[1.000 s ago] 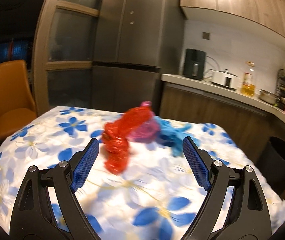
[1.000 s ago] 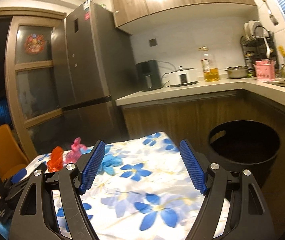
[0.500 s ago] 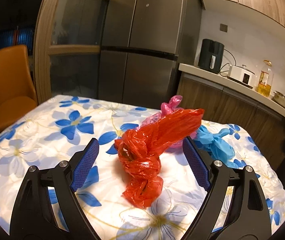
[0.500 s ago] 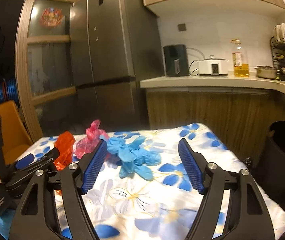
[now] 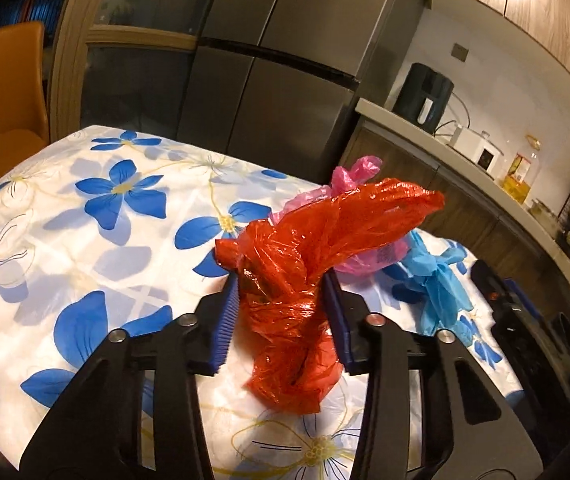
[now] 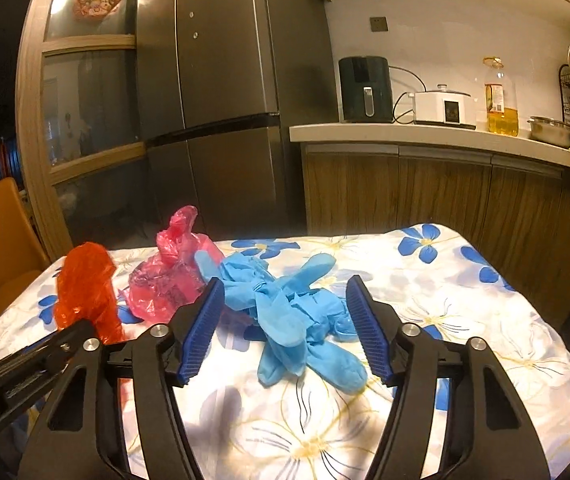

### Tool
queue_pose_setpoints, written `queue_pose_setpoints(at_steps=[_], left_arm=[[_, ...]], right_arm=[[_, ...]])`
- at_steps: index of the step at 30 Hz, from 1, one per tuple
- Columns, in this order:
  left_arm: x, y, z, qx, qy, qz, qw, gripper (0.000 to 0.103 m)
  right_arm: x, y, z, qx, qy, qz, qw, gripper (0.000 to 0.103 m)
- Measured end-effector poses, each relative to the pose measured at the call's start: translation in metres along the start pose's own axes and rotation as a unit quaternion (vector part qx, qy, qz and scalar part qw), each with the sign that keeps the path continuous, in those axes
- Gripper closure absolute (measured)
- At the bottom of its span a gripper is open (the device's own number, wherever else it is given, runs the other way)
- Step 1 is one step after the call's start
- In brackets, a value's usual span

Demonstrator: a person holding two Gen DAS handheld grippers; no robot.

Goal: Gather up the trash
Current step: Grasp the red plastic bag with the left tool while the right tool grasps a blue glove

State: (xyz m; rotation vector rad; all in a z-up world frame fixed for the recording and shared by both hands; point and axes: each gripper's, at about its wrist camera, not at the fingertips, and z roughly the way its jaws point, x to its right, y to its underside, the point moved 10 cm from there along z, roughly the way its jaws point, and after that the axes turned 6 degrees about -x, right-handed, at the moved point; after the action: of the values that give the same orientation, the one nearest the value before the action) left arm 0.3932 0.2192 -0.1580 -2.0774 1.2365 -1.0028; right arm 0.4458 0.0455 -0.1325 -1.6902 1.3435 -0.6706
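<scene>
1. The table [image 6: 465, 320], under a white cloth printed with blue flowers, is carrying all the trash, which is lying toward its far side in a loose row.
2. The left gripper [image 5: 283, 300] is reaching in over the cloth with its jaws closing; the red plastic bag [image 5: 297, 280] is sitting right between the blue pads, and both pads appear to be pressing on its knotted middle. The bag's crumpled lower end is spilling out below the jaws onto the cloth, while its upper end is sticking up and to the right beyond the tips.
3. The right gripper [image 6: 281, 320] is hovering low over the cloth with its jaws closing too, yet standing spread; the bundle of blue gloves [image 6: 297, 316] is lying between the pads, with a gap showing on each side, so neither pad is touching it.
4. The pink plastic bag [image 6: 169, 276] is resting on the cloth between the red bag and the gloves, just beside both, outside either pair of jaws.
5. In the right wrist view, the left gripper's black frame is entering from the lower left, against the red bag.
</scene>
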Motion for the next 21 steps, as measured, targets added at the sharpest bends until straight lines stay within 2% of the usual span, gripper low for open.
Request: queue_pose_setpoints(at_steps=[6,8,12,14,17,21], left_arm=[[0.001,-0.003,-0.013,0.031,0.017,-0.008,0.9994,0.068],[0.002,-0.003,-0.015,0.033,0.019,-0.007,0.9993,0.068],[0.004,-0.003,-0.016,0.036,0.023,-0.005,0.9991,0.068],[0.003,-0.003,-0.018,0.037,0.026,-0.006,0.9990,0.068],[0.002,-0.003,-0.018,0.038,0.028,-0.007,0.9989,0.068],[0.001,-0.003,-0.018,0.039,0.030,-0.011,0.9988,0.068]], right_arm=[[0.003,0.013,0.021,-0.040,0.011,0.006,0.999,0.052],[0.004,0.016,0.025,-0.050,0.009,0.008,0.999,0.060],[0.001,0.021,0.030,-0.062,0.003,0.006,0.998,0.068],[-0.002,0.023,0.032,-0.069,-0.003,0.001,0.998,0.078],[-0.004,0.022,0.030,-0.064,-0.010,-0.003,0.998,0.096],[-0.009,0.014,0.014,-0.032,-0.013,-0.011,0.999,0.101]])
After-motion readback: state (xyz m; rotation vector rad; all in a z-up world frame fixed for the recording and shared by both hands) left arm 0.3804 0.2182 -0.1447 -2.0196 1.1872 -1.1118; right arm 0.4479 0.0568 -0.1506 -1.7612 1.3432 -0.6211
